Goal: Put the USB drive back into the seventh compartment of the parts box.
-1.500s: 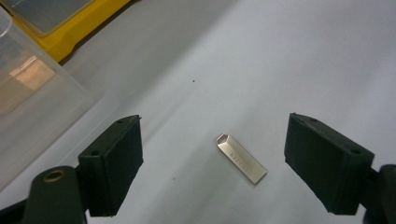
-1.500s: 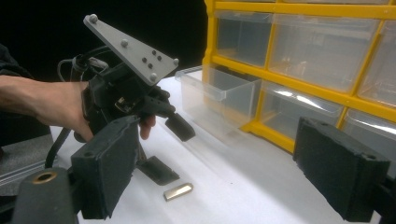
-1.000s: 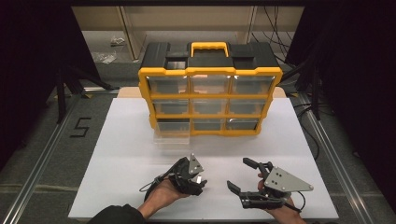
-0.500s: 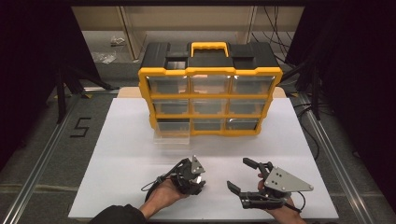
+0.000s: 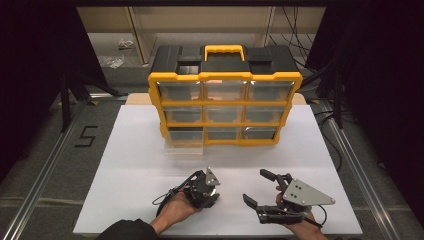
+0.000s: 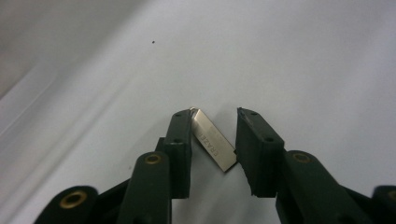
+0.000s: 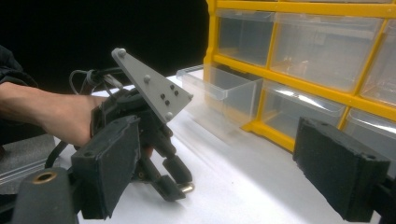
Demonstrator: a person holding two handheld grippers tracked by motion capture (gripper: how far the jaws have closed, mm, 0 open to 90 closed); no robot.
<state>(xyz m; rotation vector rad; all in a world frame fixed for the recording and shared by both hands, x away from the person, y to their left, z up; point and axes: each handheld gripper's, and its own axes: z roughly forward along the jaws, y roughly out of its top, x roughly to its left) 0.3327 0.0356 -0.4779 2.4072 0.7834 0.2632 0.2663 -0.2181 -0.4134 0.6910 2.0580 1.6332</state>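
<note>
Two handheld grippers rest low over a white table top [image 5: 125, 165], seen from above, with a person's forearms entering from the near edge. At the left, the left gripper [image 5: 209, 192] points down at the sheet, near its near edge; its jaws have just been closing and now stand narrow around a small silver metal piece [image 6: 214, 140] that lies flat on the white surface (engraved lettering runs along it, too blurred to read with confidence). In the left gripper view the piece lies slanted between the two black pads: its far end touches the left pad's tip and its near end meets the right pad, though a firm squeeze cannot be told. From the right gripper view the same piece shows as a small glint at the left gripper's tips. To the right, well apart from it, the right gripper [image 5: 259, 186] lies level with its jaws wide, nothing between them. Farther back, at the middle of the table, stands a yellow and black drawer organiser [image 5: 225, 107], and one clear drawer [image 5: 185, 147] at its bottom left is pulled out.
</note>
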